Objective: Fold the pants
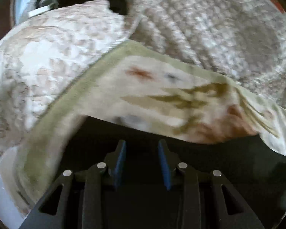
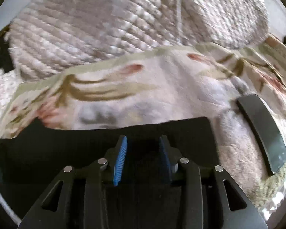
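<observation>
Right wrist: right gripper (image 2: 143, 140) spread over black pants (image 2: 85, 139), left gripper (image 1: 142, 144) likewise.

My blue ribbed pads (image 2: 121, 160) hang over matt black cloth pants (image 2: 85, 143), a soft floral towel (image 2: 162, 87) and a nubbly quilted bedspread (image 2: 85, 28).
</observation>
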The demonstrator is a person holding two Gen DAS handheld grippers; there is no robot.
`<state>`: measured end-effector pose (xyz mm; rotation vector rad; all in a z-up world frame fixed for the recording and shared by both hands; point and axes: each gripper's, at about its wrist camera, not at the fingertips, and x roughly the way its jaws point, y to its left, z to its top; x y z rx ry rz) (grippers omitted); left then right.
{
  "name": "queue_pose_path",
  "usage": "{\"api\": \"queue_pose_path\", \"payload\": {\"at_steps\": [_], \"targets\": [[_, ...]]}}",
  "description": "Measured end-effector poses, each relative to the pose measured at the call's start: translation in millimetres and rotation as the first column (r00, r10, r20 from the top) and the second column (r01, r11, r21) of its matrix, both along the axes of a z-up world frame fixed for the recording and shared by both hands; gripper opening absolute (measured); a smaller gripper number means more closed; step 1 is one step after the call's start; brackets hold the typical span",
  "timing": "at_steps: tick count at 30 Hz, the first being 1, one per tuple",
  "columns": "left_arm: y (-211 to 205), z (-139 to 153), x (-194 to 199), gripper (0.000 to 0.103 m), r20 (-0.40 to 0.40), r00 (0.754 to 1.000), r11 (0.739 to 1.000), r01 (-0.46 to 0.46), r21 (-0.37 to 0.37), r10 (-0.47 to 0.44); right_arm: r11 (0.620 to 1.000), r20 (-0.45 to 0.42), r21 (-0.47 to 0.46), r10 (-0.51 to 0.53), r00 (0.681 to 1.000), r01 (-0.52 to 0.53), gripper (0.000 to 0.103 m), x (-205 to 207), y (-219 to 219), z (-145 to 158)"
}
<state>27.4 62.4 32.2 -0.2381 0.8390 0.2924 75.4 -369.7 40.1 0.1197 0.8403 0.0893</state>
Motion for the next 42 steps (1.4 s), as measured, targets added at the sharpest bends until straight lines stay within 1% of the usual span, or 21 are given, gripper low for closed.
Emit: {"api": "queue_pose_path", "payload": {"at_steps": [4, 6, 7, 11, 14, 17, 18, 19, 21, 22, 23, 24, 27, 29, 33, 36, 40, 42], "targets": [[-40, 2, -6, 0.037, -0.004, 0.994, 0.994, 0.111, 0.004, -0.111, 0.992, 0.001, 0.008, 0.126, 0.992, -0.126, 0.036, -14, 34, 1], [-56, 2, -10, 0.037, -0.008, 0.988, 0.988, 0.154, 0.002, -0.154, 0.979, 0.008, 0.008, 0.202, 0.979, -0.202, 0.036, -24, 53, 1], [-63, 2, -12, 0.037, -0.011, 0.985, 0.985, 0.173, 0.007, -0.173, 0.975, 0.007, 0.000, 0.224, 0.975, -0.224, 0.036, -28, 61, 0], [-83, -1, -20, 0.037, -0.030, 0.975, 0.975, 0.223, 0.026, -0.222, 0.948, -0.007, -0.015, 0.319, 0.948, -0.319, 0.036, -45, 90, -7], [-87, -2, -26, 0.037, -0.025, 0.973, 0.973, 0.229, 0.035, -0.228, 0.930, -0.003, -0.031, 0.367, 0.930, -0.367, 0.036, -58, 107, -11], [-90, -8, -34, 0.039, -0.027, 0.973, 0.972, 0.231, 0.036, -0.230, 0.918, 0.007, -0.057, 0.392, 0.920, -0.391, 0.036, -67, 117, -17], [-91, -10, -37, 0.042, -0.021, 0.973, 0.972, 0.232, 0.042, -0.231, 0.916, 0.008, -0.073, 0.396, 0.918, -0.395, 0.039, -69, 119, -20], [-93, -12, -40, 0.042, -0.010, 0.971, 0.970, 0.237, 0.056, -0.237, 0.910, 0.019, -0.091, 0.407, 0.913, -0.404, 0.041, -71, 122, -23], [-97, -14, -40, 0.045, -0.007, 0.969, 0.965, 0.245, 0.088, -0.246, 0.903, 0.033, -0.116, 0.420, 0.907, -0.414, 0.050, -74, 126, -25], [-97, -14, -38, 0.047, -0.005, 0.969, 0.966, 0.245, 0.085, -0.246, 0.899, 0.036, -0.121, 0.428, 0.903, -0.422, 0.053, -74, 129, -26], [-96, -14, -37, 0.051, -0.001, 0.969, 0.967, 0.245, 0.073, -0.246, 0.894, 0.044, -0.125, 0.439, 0.898, -0.431, 0.058, -74, 130, -27], [-96, -15, -37, 0.053, 0.002, 0.970, 0.968, 0.244, 0.067, -0.244, 0.890, 0.054, -0.136, 0.446, 0.893, -0.436, 0.060, -75, 132, -28], [-100, -17, -36, 0.055, 0.003, 0.968, 0.964, 0.248, 0.096, -0.250, 0.885, 0.064, -0.148, 0.454, 0.889, -0.441, 0.061, -76, 133, -29], [-100, -16, -37, 0.055, 0.008, 0.968, 0.964, 0.249, 0.097, -0.251, 0.885, 0.069, -0.144, 0.455, 0.888, -0.443, 0.062, -75, 133, -30], [-99, -14, -38, 0.055, 0.011, 0.967, 0.963, 0.253, 0.099, -0.255, 0.880, 0.070, -0.176, 0.459, 0.886, -0.442, 0.063, -77, 136, -27], [-97, -9, -41, 0.055, 0.020, 0.967, 0.963, 0.253, 0.094, -0.256, 0.876, 0.106, -0.194, 0.467, 0.878, -0.442, 0.063, -84, 135, -19], [-89, -4, -48, 0.055, 0.039, 0.975, 0.970, 0.215, 0.115, -0.220, 0.887, 0.149, -0.145, 0.458, 0.876, -0.439, 0.063, -92, 130, -11], [-85, -8, -49, 0.055, 0.023, 0.977, 0.973, 0.208, 0.101, -0.211, 0.884, 0.131, -0.132, 0.465, 0.876, -0.449, 0.063, -92, 132, -14]]}}
